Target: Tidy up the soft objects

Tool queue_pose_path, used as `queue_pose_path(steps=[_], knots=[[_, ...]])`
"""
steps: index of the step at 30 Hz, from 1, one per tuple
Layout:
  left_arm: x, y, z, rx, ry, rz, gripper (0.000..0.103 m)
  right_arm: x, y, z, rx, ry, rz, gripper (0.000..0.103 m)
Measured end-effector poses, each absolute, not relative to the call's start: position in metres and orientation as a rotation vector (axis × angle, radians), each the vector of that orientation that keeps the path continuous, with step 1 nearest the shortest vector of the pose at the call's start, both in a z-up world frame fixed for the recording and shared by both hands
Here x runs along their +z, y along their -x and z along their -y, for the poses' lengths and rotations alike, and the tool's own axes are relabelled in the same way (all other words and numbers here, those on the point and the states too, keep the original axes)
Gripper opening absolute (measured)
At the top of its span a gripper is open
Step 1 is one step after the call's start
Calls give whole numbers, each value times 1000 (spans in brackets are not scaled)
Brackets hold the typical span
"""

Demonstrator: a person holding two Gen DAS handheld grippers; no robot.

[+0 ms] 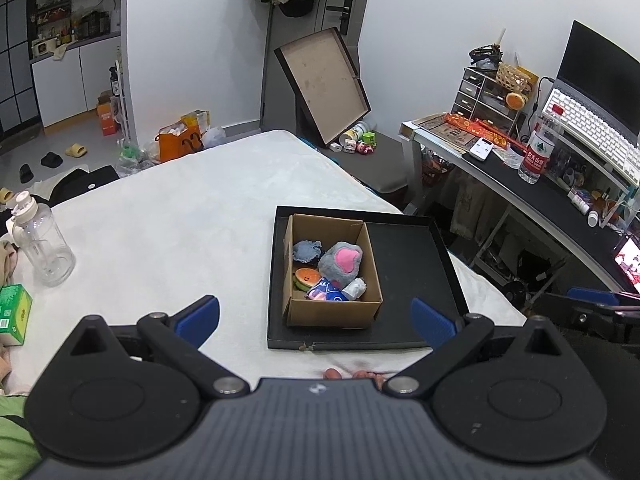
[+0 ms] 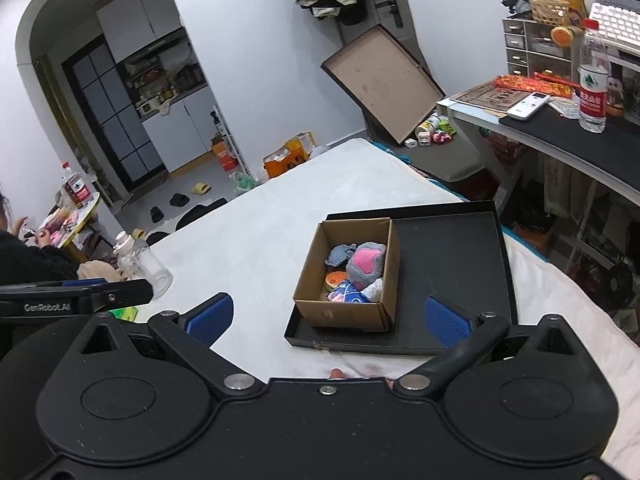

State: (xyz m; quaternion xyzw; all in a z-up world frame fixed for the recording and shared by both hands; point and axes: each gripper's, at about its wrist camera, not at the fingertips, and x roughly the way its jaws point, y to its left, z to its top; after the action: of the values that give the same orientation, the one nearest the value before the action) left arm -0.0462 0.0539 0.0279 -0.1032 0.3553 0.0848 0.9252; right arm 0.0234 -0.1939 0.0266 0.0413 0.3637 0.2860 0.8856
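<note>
A small cardboard box (image 1: 332,312) stands in the left half of a shallow black tray (image 1: 404,256) on the white bed. It holds several soft toys: a grey plush with a pink heart (image 1: 342,262), a blue-grey plush (image 1: 306,250), an orange burger toy (image 1: 306,278), a blue pouch (image 1: 326,292). The box also shows in the right wrist view (image 2: 344,312), with the grey plush (image 2: 366,264) inside it. My left gripper (image 1: 316,318) is open and empty, above the bed before the tray. My right gripper (image 2: 330,318) is open and empty, likewise.
A clear water bottle (image 1: 40,244) and a green carton (image 1: 14,312) lie at the bed's left. A desk (image 1: 500,176) with bottle, keyboard and drawers stands right. A large box lid (image 1: 320,84) leans on the far wall. A person (image 2: 24,248) sits at left.
</note>
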Motion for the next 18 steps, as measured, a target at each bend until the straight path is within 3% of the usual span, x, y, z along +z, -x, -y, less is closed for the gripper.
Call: queue_pose_path(steps=[18], knots=[[24,46,-52,155,224,-738,101,23,-25,203,515,-85,-760,103]])
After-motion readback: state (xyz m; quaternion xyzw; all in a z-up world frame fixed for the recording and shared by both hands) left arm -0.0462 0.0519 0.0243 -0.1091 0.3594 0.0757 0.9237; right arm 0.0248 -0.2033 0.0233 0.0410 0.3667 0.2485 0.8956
